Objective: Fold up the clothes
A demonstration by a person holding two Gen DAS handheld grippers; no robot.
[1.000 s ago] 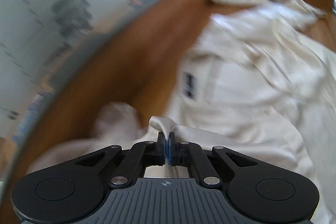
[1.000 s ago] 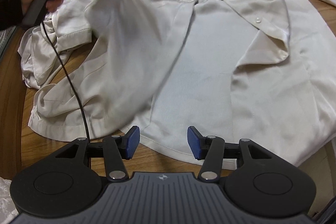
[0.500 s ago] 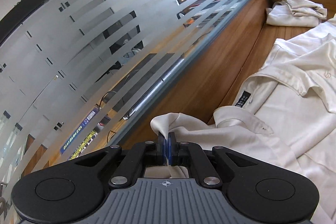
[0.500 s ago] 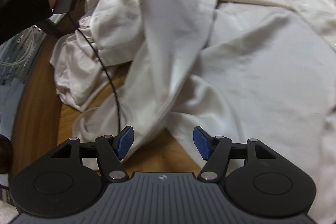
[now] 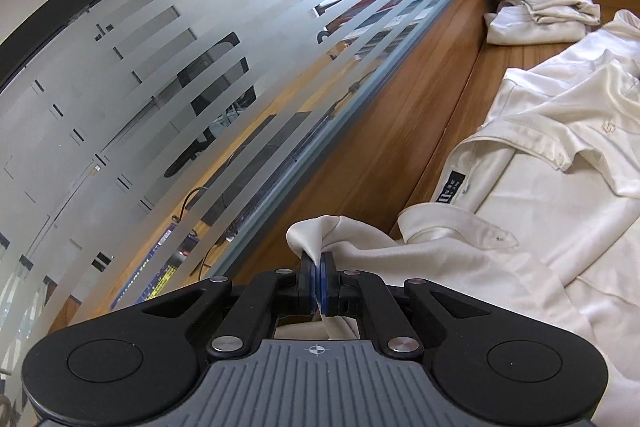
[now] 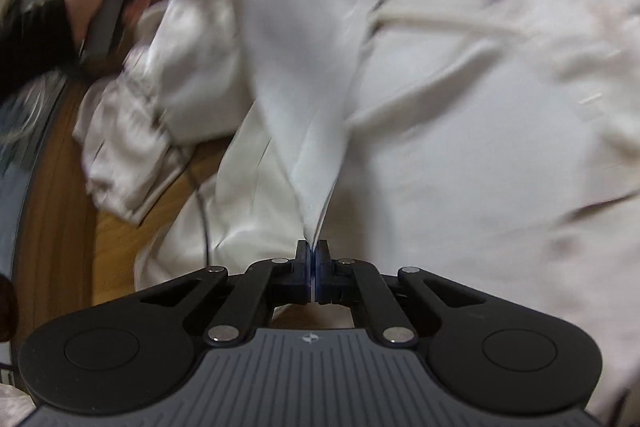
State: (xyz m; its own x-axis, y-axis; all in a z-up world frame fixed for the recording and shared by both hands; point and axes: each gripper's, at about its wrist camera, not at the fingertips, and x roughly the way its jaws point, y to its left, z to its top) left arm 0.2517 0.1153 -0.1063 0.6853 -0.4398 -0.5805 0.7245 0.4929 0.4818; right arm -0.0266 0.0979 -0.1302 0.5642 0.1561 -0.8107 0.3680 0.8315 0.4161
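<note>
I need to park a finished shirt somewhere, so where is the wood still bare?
One free strip of table runs between the striped glass wall and the spread shirt, up to the crumpled shirt at the far end. A smaller patch lies beside the bunched sleeve. Everywhere else cloth covers the wood.
</note>
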